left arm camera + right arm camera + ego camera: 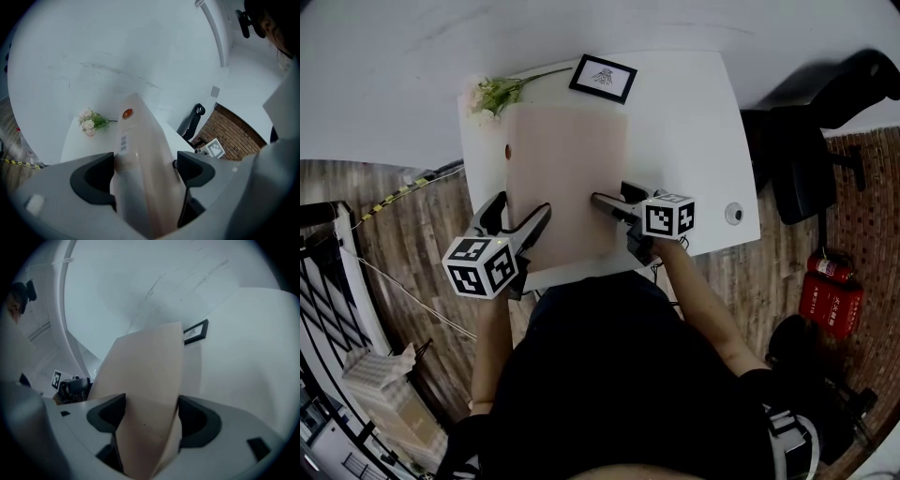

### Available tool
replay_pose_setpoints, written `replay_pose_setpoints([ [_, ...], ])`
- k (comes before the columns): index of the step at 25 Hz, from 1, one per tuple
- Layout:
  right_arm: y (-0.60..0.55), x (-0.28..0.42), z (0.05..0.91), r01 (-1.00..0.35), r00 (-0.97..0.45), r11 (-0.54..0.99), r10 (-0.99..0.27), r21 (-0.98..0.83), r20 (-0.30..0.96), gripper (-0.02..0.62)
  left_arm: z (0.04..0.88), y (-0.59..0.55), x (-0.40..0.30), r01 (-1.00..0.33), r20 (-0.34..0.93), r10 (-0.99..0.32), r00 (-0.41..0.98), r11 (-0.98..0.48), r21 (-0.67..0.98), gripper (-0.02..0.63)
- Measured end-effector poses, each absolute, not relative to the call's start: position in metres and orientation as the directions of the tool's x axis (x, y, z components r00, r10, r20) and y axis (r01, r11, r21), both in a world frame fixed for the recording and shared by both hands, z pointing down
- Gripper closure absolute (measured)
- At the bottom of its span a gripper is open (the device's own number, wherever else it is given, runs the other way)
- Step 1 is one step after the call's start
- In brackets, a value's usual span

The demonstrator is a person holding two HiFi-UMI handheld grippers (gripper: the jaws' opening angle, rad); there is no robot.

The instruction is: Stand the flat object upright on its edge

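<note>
A large, thin beige board [565, 169] lies lengthwise over the white table [694, 141], its near edge past the table's front. An orange sticker [127, 113] and a barcode label sit near its far left corner. My left gripper [522, 212] is shut on the board's near left part. My right gripper [613, 195] is shut on its near right part. In the left gripper view the board [140, 154] runs up between the jaws of my left gripper [144, 174]. The right gripper view shows the board [145, 376] clamped in my right gripper [152, 420]. Its far end looks raised.
A black picture frame [603, 79] lies at the table's far edge, and a small bunch of flowers [494, 94] at the far left corner. A round fitting [733, 213] is set in the table's right side. A black office chair [811, 141] and red fire extinguishers [830, 291] stand to the right.
</note>
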State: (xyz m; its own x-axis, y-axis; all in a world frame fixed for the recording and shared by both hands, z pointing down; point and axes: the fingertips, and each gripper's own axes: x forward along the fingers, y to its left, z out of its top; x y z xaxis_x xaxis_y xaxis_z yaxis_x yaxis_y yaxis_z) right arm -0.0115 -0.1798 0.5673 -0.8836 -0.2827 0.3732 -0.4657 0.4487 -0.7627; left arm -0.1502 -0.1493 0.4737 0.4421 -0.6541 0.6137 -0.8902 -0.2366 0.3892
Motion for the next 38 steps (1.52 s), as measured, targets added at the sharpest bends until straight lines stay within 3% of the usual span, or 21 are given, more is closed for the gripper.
replay_pose_setpoints([
  [16, -0.169, -0.033, 0.559, -0.315, -0.939, 0.410, -0.265, -0.856, 0.219, 0.272, 0.422, -0.158, -0.147, -0.909, 0.558, -0.717, 0.417, -0.328, 0.259, 0.198],
  [31, -0.158, -0.046, 0.567, -0.184, -0.961, 0.391, -0.264, -0.902, 0.081, 0.270, 0.409, -0.154, -0.124, -0.882, 0.636, -0.701, 0.322, -0.466, -0.067, 0.201],
  [34, -0.155, -0.049, 0.570, -0.160, -0.964, 0.380, -0.260, -0.911, 0.061, 0.268, 0.407, -0.152, -0.122, -0.855, 0.649, -0.714, 0.263, -0.484, -0.186, 0.275],
  [38, -0.151, -0.052, 0.572, -0.136, -0.967, 0.365, -0.253, -0.921, 0.043, 0.267, 0.409, -0.148, -0.119, -0.837, 0.660, -0.711, 0.240, -0.496, -0.230, 0.285],
])
